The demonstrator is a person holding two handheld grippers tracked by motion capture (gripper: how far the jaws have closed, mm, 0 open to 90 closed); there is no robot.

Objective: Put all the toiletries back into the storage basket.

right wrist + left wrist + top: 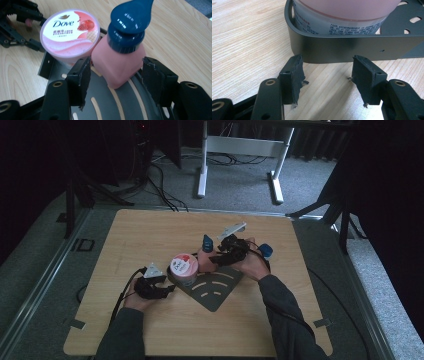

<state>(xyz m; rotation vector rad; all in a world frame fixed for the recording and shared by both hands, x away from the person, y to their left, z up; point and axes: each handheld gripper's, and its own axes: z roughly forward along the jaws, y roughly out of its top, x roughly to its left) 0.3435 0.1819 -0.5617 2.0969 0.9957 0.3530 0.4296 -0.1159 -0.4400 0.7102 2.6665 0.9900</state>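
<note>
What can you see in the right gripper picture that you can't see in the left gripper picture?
The right gripper view alone gives the pink pump bottle with its blue pump top, between the open right gripper, and the tub's Dove lid. The left gripper view alone gives the tray's upright dark rim close before the open left gripper. Both show the pink tub, black tray and wooden table.

**Both Claws Stood Open, Forearms Reaching In**

The left claw [159,285] lay low in the left hand [136,299], its jaws parted and gripping nothing. The right claw [223,256] (carried by the right hand [254,265]) angled left, its jaws spread apart, the pads pressing nothing.
</note>
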